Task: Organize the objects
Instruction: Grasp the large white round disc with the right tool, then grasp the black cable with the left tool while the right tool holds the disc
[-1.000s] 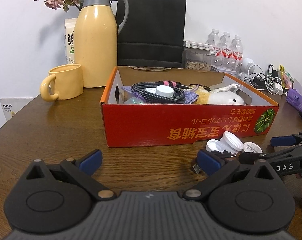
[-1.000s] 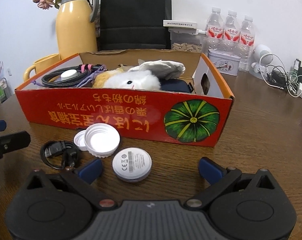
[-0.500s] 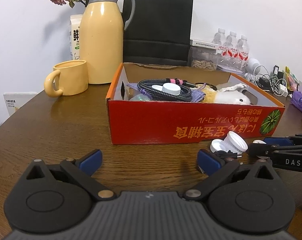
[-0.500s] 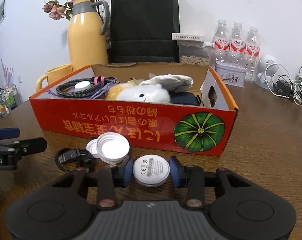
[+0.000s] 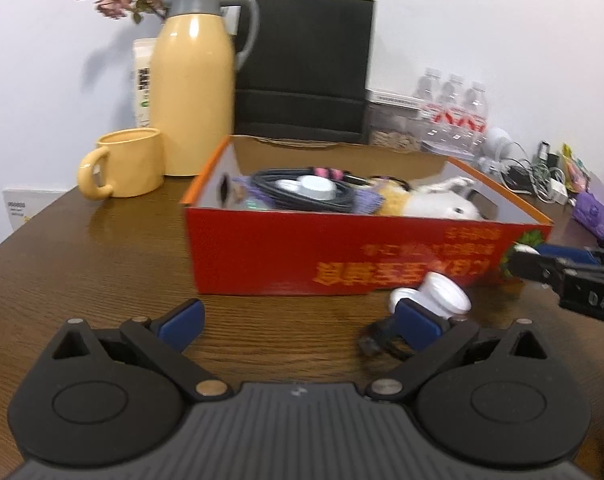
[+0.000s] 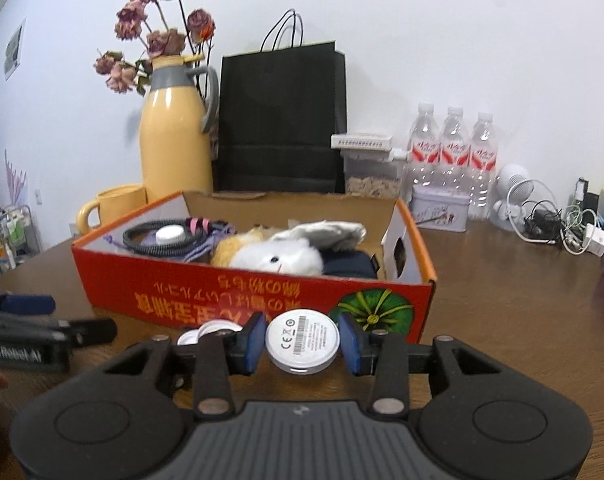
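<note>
My right gripper (image 6: 302,344) is shut on a white round disc (image 6: 303,343) with a barcode label, held just above the table in front of the red cardboard box (image 6: 222,292). Behind its left finger lie two white jar lids (image 6: 214,330). The box (image 5: 342,252) holds a coiled black cable (image 5: 302,196), a white plush toy (image 5: 442,204) and purple cloth. My left gripper (image 5: 298,320) stands open over bare wood, nothing between its fingers. The lids (image 5: 442,296) and a small black cable loop (image 5: 382,344) sit by its right finger. The right gripper (image 5: 542,264) shows at the right edge.
Behind the box stand a yellow thermos jug (image 5: 194,100), a yellow mug (image 5: 130,162), a black paper bag (image 6: 282,120) and three water bottles (image 6: 454,160). A tin (image 6: 440,212), tangled chargers (image 6: 554,220) and a purple pouch (image 5: 594,216) crowd the right side.
My right gripper closed on the white disc and raised it off the table, tilting upward. The left gripper stayed open and hardly moved.
</note>
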